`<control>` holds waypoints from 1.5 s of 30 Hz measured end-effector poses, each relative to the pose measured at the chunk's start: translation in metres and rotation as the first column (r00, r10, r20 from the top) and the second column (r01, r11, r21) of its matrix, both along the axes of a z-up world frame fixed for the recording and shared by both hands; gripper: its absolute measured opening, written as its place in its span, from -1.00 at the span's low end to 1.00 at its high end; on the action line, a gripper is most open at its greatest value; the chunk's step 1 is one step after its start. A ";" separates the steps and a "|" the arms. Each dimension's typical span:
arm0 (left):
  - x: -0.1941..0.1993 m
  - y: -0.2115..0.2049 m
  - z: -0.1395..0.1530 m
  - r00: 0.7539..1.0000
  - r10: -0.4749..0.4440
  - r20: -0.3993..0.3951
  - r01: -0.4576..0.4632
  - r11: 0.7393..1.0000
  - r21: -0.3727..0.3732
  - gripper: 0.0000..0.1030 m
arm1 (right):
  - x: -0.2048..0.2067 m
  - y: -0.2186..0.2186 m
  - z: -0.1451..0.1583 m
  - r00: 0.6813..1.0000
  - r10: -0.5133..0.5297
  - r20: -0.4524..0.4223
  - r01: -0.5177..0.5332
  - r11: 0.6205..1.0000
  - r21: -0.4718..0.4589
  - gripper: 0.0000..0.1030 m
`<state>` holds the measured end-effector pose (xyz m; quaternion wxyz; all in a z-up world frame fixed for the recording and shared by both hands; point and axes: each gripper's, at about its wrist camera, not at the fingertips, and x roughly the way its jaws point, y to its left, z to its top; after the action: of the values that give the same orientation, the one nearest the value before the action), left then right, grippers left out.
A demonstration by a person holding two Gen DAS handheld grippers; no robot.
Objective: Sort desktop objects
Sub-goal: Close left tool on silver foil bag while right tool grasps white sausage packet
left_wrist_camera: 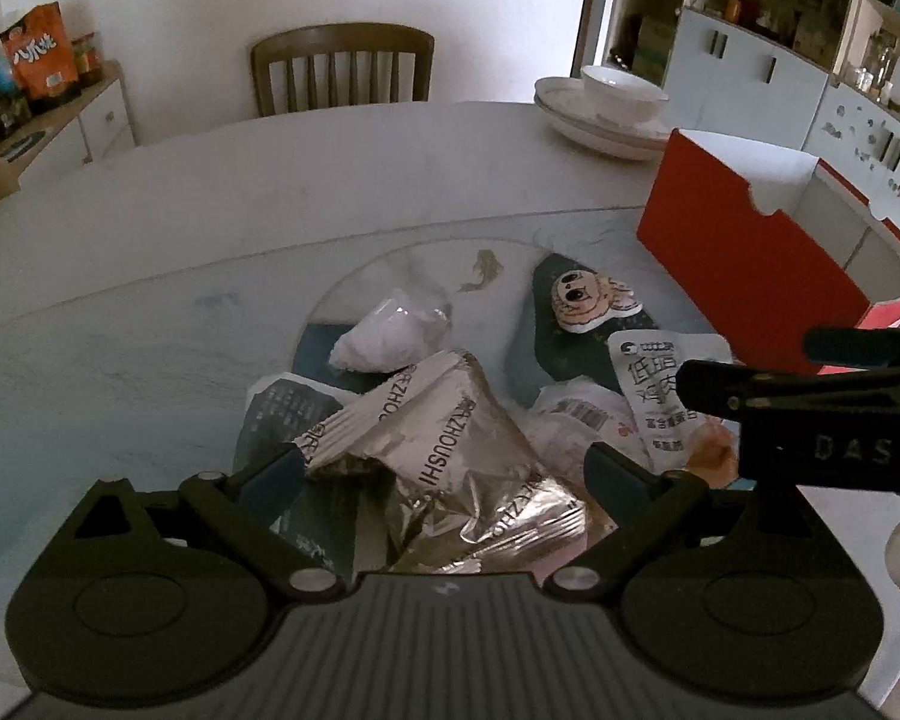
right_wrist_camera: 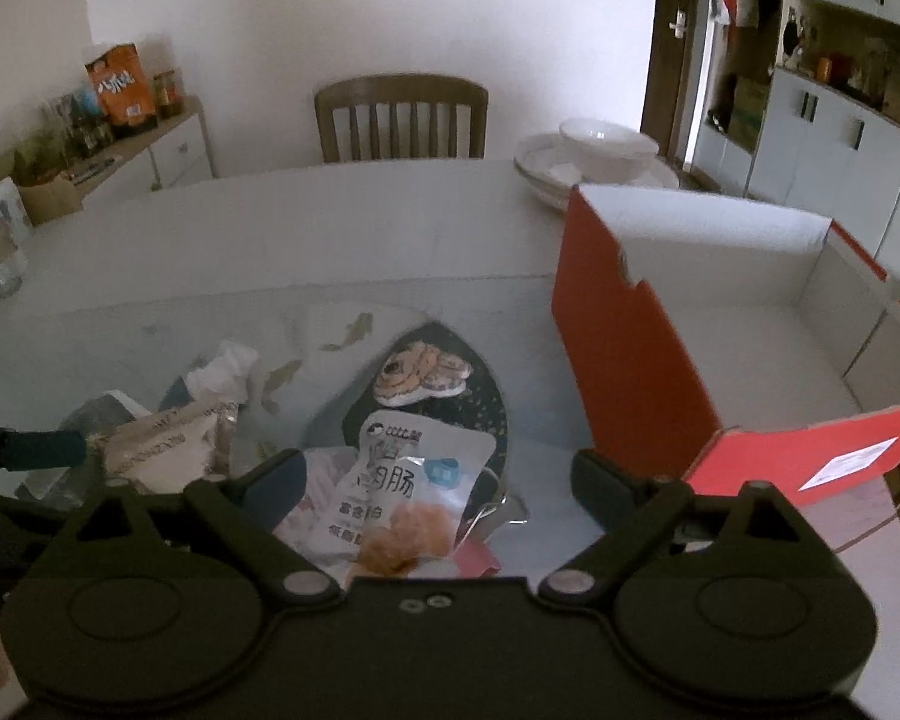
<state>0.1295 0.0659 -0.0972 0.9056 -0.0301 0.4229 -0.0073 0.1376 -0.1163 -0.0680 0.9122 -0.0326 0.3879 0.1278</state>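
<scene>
A pile of snack wrappers lies on the glass turntable [left_wrist_camera: 150,324]. In the left wrist view my left gripper [left_wrist_camera: 444,468] is open around a crumpled silver foil packet [left_wrist_camera: 450,450]. Beyond it lie a white crumpled bag [left_wrist_camera: 390,336] and a dark packet with a cartoon face [left_wrist_camera: 582,306]. My right gripper shows at the right edge [left_wrist_camera: 810,372]. In the right wrist view my right gripper [right_wrist_camera: 438,480] is open over a white sausage packet [right_wrist_camera: 414,480], with the dark cartoon packet [right_wrist_camera: 432,384] behind and the foil packet [right_wrist_camera: 168,450] at left.
An open red cardboard box [right_wrist_camera: 630,360] with a white inside stands on the table at right. Stacked white bowls and plates [right_wrist_camera: 594,162] sit at the far right of the table. A wooden chair [right_wrist_camera: 402,120] stands behind. A sideboard with an orange bag [right_wrist_camera: 120,90] is at left.
</scene>
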 end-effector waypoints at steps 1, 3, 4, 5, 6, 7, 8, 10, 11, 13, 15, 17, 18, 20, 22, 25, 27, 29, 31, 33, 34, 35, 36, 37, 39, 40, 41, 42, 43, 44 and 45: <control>0.001 0.001 -0.001 1.000 0.001 -0.005 -0.001 1.000 -0.003 0.94 | 0.003 0.001 -0.002 1.000 -0.002 -0.007 0.002 1.000 -0.002 0.84; 0.003 0.002 -0.003 1.000 -0.003 -0.010 0.003 1.000 -0.009 0.94 | 0.007 0.002 -0.006 1.000 -0.003 -0.017 0.003 1.000 -0.006 0.84; 0.004 0.002 -0.004 1.000 -0.006 -0.011 0.006 1.000 -0.008 0.94 | 0.009 0.003 -0.009 1.000 -0.003 -0.022 0.003 1.000 -0.008 0.83; 0.004 0.001 -0.005 1.000 -0.009 -0.014 0.009 1.000 -0.006 0.94 | 0.011 0.004 -0.011 1.000 -0.004 -0.029 0.004 1.000 -0.011 0.83; 0.005 0.002 -0.006 1.000 -0.012 -0.017 0.012 1.000 -0.007 0.94 | 0.014 0.005 -0.014 0.999 -0.006 -0.038 0.005 1.000 -0.012 0.83; 0.007 0.002 -0.006 1.000 -0.013 -0.020 0.013 1.000 -0.008 0.94 | 0.017 0.005 -0.016 0.999 -0.009 -0.049 0.009 1.000 -0.012 0.82; 0.007 0.002 -0.007 1.000 -0.014 -0.023 0.014 1.000 -0.011 0.94 | 0.019 0.005 -0.018 0.998 -0.014 -0.058 0.013 1.000 -0.010 0.81; 0.009 0.003 -0.008 1.000 -0.015 -0.027 0.015 1.000 -0.013 0.94 | 0.024 0.006 -0.022 0.997 -0.020 -0.077 0.020 1.000 -0.003 0.81; 0.010 0.004 -0.009 0.999 -0.016 -0.029 0.015 1.000 -0.015 0.94 | 0.025 0.006 -0.024 0.996 -0.023 -0.083 0.023 1.000 -0.001 0.81; 0.012 0.005 -0.011 0.999 -0.019 -0.032 0.018 1.000 -0.021 0.94 | 0.028 0.008 -0.026 0.995 -0.027 -0.096 0.027 1.000 -0.005 0.75; 0.012 0.006 -0.012 0.999 -0.021 -0.033 0.021 0.999 -0.026 0.92 | 0.031 0.009 -0.029 0.994 -0.024 -0.110 0.023 1.000 -0.010 0.70; 0.014 0.007 -0.013 0.999 -0.024 -0.042 0.022 0.999 -0.034 0.83 | 0.033 0.011 -0.031 0.993 -0.022 -0.116 0.021 1.000 -0.015 0.64; 0.015 0.008 -0.014 0.998 -0.028 -0.052 0.026 0.999 -0.045 0.69 | 0.034 0.011 -0.032 0.993 -0.022 -0.120 0.020 1.000 -0.017 0.59; 0.017 0.009 -0.016 0.997 -0.033 -0.064 0.029 0.998 -0.056 0.58 | 0.034 0.012 -0.033 0.992 -0.018 -0.128 0.016 1.000 -0.016 0.53; 0.018 0.009 -0.016 0.997 -0.043 -0.062 0.039 0.998 -0.059 0.47 | 0.037 0.013 -0.032 0.991 -0.011 -0.132 0.010 1.000 -0.012 0.41; 0.020 0.010 -0.016 0.996 -0.056 -0.064 0.052 0.997 -0.059 0.41 | 0.038 0.014 -0.032 0.990 -0.008 -0.138 0.006 1.000 -0.010 0.24; 0.020 0.011 -0.016 0.996 -0.065 -0.062 0.061 0.996 -0.065 0.37 | 0.038 0.014 -0.032 0.991 -0.011 -0.135 0.008 1.000 -0.019 0.14; 0.020 0.012 -0.016 0.996 -0.074 -0.058 0.070 0.995 -0.074 0.34 | 0.039 0.012 -0.031 0.991 -0.013 -0.136 0.012 1.000 -0.010 0.05; 0.020 0.012 -0.016 0.995 -0.083 -0.054 0.078 0.994 -0.078 0.31 | 0.039 0.009 -0.030 0.989 -0.016 -0.144 0.018 1.000 0.008 -0.06; 0.019 0.013 -0.015 0.995 -0.085 -0.046 0.081 0.993 -0.086 0.19 | 0.040 0.007 -0.029 0.989 -0.021 -0.148 0.025 0.999 0.022 -0.16; 0.018 0.015 -0.014 0.996 -0.085 -0.041 0.081 0.993 -0.087 0.11 | 0.039 0.006 -0.029 0.988 -0.024 -0.149 0.029 0.999 0.030 -0.17; 0.018 0.017 -0.014 0.996 -0.086 -0.036 0.082 0.992 -0.092 0.09 | 0.039 0.004 -0.028 0.988 -0.030 -0.155 0.038 0.998 0.046 -0.18; 0.018 0.019 -0.014 0.996 -0.087 -0.035 0.083 0.991 -0.102 0.08 | 0.039 0.003 -0.028 0.987 -0.037 -0.159 0.047 0.997 0.057 -0.21; 0.018 0.020 -0.013 0.995 -0.090 -0.035 0.085 0.990 -0.112 0.07 | 0.038 0.003 -0.027 0.986 -0.044 -0.160 0.055 0.996 0.064 -0.24; 0.017 0.023 -0.012 0.995 -0.093 -0.027 0.090 0.989 -0.118 0.03 | 0.036 0.001 -0.025 0.986 -0.054 -0.156 0.067 0.995 0.077 -0.29; 0.016 0.023 -0.011 0.995 -0.096 -0.022 0.093 0.989 -0.118 0.02 | 0.035 0.000 -0.023 0.987 -0.058 -0.153 0.071 0.994 0.083 -0.34; 0.015 0.024 -0.011 0.995 -0.100 -0.019 0.097 0.988 -0.120 0.02 | 0.035 -0.001 -0.021 0.987 -0.063 -0.150 0.077 0.993 0.089 -0.36; 0.014 0.024 -0.010 0.994 -0.105 -0.015 0.103 0.987 -0.122 0.01 | 0.034 -0.002 -0.019 0.987 -0.068 -0.147 0.083 0.992 0.096 -0.41; 0.014 0.024 -0.011 0.994 -0.111 -0.013 0.109 0.986 -0.124 0.01 | 0.034 -0.003 -0.017 0.987 -0.073 -0.143 0.089 0.991 0.105 -0.46; 0.014 0.024 -0.010 0.993 -0.115 -0.010 0.113 0.986 -0.126 0.00 | 0.033 -0.004 -0.015 0.987 -0.075 -0.139 0.091 0.990 0.109 -0.47; 0.014 0.025 -0.010 0.993 -0.116 -0.007 0.114 0.985 -0.128 -0.01 | 0.032 -0.005 -0.013 0.988 -0.077 -0.133 0.092 0.990 0.110 -0.51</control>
<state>0.1431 0.0905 -0.1073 0.8968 -0.0635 0.4293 -0.0864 0.1699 -0.1213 -0.0806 0.8903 0.0453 0.4388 0.1132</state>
